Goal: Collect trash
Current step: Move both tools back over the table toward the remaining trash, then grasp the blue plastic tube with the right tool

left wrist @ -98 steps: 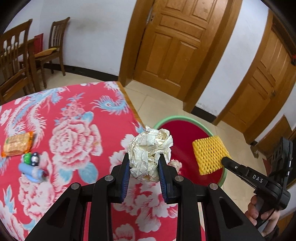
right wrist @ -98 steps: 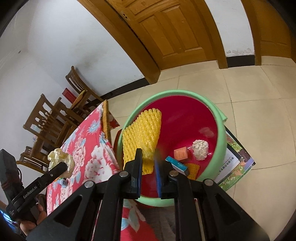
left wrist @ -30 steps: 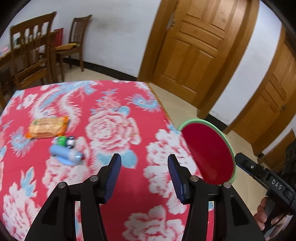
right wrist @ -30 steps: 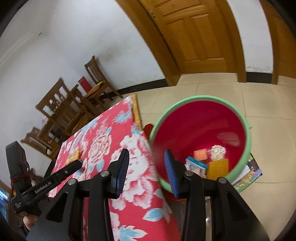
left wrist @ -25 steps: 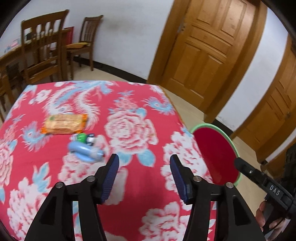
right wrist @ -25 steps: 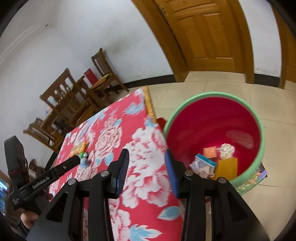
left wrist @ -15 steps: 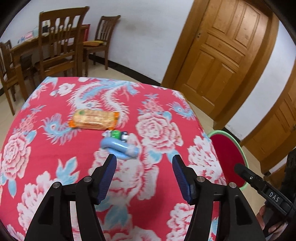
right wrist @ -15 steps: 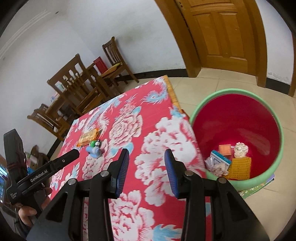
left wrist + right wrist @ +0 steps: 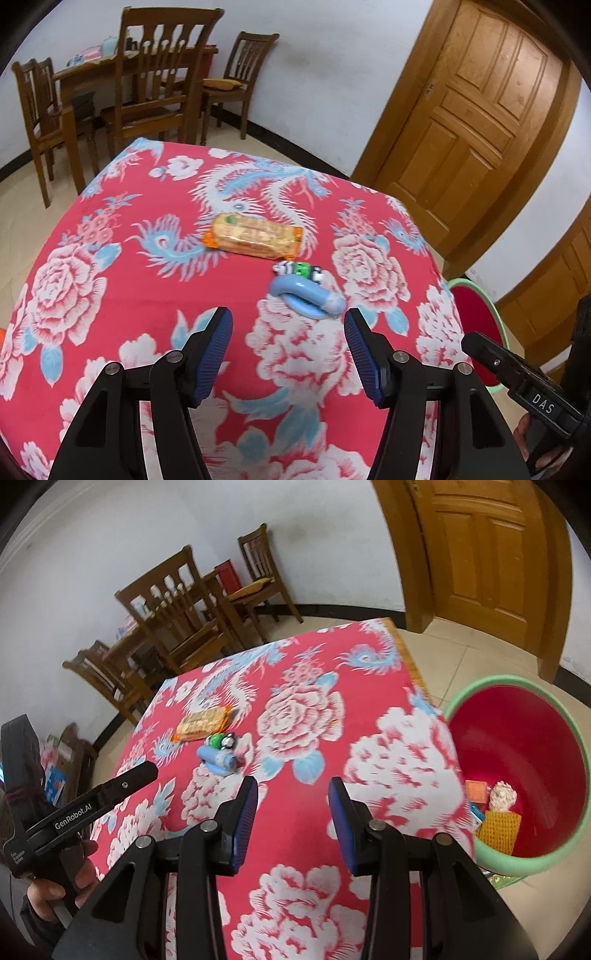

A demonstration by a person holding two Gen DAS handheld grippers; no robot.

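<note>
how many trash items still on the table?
3, in a cluster mid-table: orange snack packet farthest, small green-and-white piece just in front, blue curved piece nearest the fingers. Others may lie out of view.

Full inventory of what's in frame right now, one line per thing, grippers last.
snack packet: 1, orange, mid-table.
green-and-white wrapper: 1, just nearer than the packet.
blue curved item: 1, light blue, next to that wrapper.
tablecloth: 1, red floral, covers table.
bin: 1, green rim, red inside, on floor beside table.
foam net: 1, yellow, in bin.
paper ball: 1, whitish, in bin.
small orange box: 1, in bin.
chairs: several, brown wood, by far wall.
doors: wooden, right.
left gripper: open, empty.
right gripper: open, empty.
</note>
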